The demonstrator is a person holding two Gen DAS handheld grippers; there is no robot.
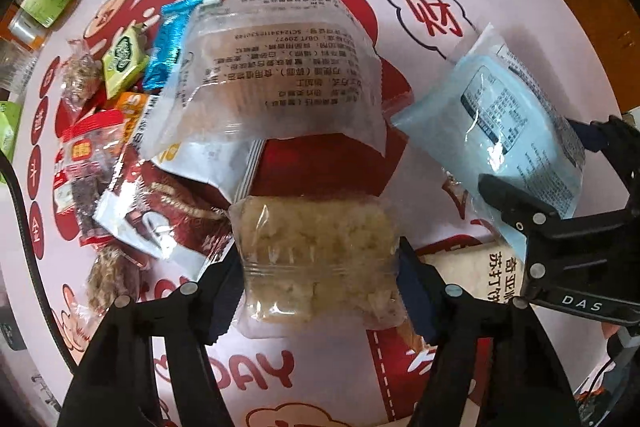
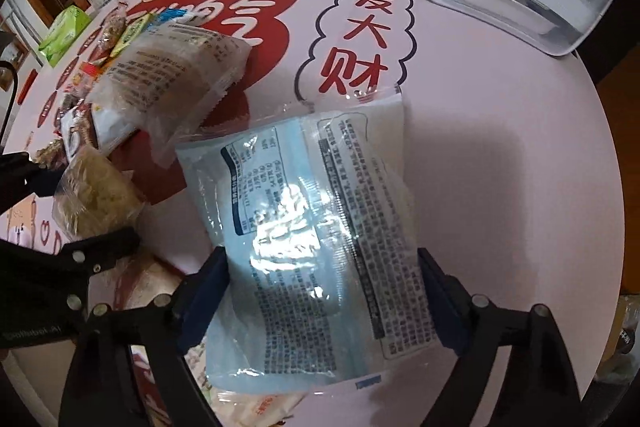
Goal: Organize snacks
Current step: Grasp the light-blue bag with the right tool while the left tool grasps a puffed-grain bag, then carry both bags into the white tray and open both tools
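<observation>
snacks: left hand-held gripper (image 1: 320,287) clamps clear crumbly packet (image 1: 320,259); right hand-held gripper (image 2: 324,291) blue packet (image 2: 316,227).

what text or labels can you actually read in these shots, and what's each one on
"发大财" in a cloud outline on the tablecloth
"DAY", end of a cut-off word, on the tablecloth print
"DAS" on the right gripper
"GB/T 20977", upside down, on the frosted snack pack
Fine print on the blue snack pack: too small to read
The clear rice-crisp pack in the left gripper: no text visible

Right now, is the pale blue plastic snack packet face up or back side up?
Back side up: the pale blue plastic snack packet shows its nutrition table and fine print.
</observation>
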